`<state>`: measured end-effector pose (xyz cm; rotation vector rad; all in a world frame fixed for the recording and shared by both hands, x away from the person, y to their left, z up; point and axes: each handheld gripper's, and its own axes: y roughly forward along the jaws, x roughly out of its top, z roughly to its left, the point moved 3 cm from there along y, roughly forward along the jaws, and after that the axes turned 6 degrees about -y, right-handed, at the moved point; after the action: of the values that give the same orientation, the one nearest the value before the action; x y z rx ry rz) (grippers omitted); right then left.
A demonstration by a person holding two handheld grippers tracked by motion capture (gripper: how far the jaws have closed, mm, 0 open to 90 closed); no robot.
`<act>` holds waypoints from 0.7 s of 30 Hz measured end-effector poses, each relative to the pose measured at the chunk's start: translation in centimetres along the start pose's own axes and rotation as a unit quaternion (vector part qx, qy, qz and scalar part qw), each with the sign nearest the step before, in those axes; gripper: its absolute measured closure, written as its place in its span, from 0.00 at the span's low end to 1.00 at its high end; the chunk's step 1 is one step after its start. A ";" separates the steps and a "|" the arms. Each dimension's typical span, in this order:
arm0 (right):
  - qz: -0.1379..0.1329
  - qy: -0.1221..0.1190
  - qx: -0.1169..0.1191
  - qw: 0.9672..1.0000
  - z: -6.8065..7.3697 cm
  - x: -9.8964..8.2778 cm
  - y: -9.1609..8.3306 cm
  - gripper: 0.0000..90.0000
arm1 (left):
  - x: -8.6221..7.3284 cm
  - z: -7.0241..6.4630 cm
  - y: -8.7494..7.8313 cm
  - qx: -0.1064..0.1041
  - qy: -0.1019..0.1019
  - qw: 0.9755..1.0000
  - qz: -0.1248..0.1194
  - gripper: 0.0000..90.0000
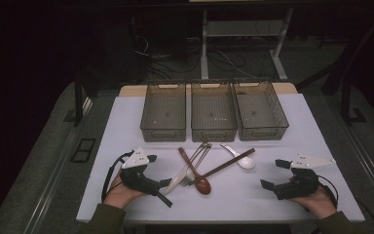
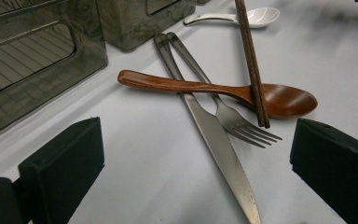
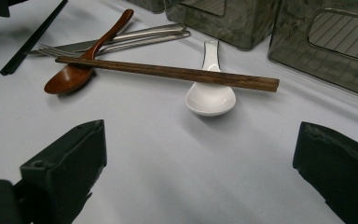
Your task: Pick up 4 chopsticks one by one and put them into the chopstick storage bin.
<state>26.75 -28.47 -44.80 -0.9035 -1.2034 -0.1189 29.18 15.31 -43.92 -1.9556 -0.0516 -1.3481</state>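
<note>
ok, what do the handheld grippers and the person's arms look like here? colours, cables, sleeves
Both grippers are black, each with two blocky black jaws. The left gripper carries a pale grey three-cornered plate on top, and a black cable loops from it past the hand. The right gripper has the same kind of plate, with a black cable curving around its outer side. The person wears dark olive-green sleeves.

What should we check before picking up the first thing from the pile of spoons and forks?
1. Left gripper open, nothing between its fingers: ok.
2. Right gripper open, nothing held: ok.
3. Three bins hold nothing, ready: ok.
4. Chopsticks free on top, resting across the white spoon and wooden spoon: ok.
5. Knife and fork free to lift: not ok, the wooden spoon lies across them.
</note>
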 end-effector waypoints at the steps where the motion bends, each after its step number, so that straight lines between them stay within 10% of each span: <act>1: 0.000 0.000 0.000 1.000 0.0 0.0 0.0 0.03 | 0.0 0.0 0.0 0.000 0.001 1.000 0.001 0.03; 13: 0.001 0.003 0.003 1.000 -0.2 0.0 0.1 0.03 | -0.2 0.3 -0.1 0.010 0.001 1.000 0.023 0.20; 21: 0.001 0.004 0.004 1.000 -0.1 0.0 0.1 0.03 | -0.5 2.2 -1.1 0.052 -0.009 0.998 0.038 0.45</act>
<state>26.90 -28.48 -44.84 -0.8960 -1.1939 -0.1156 30.16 17.60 -44.10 -1.8637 -0.0539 -1.2539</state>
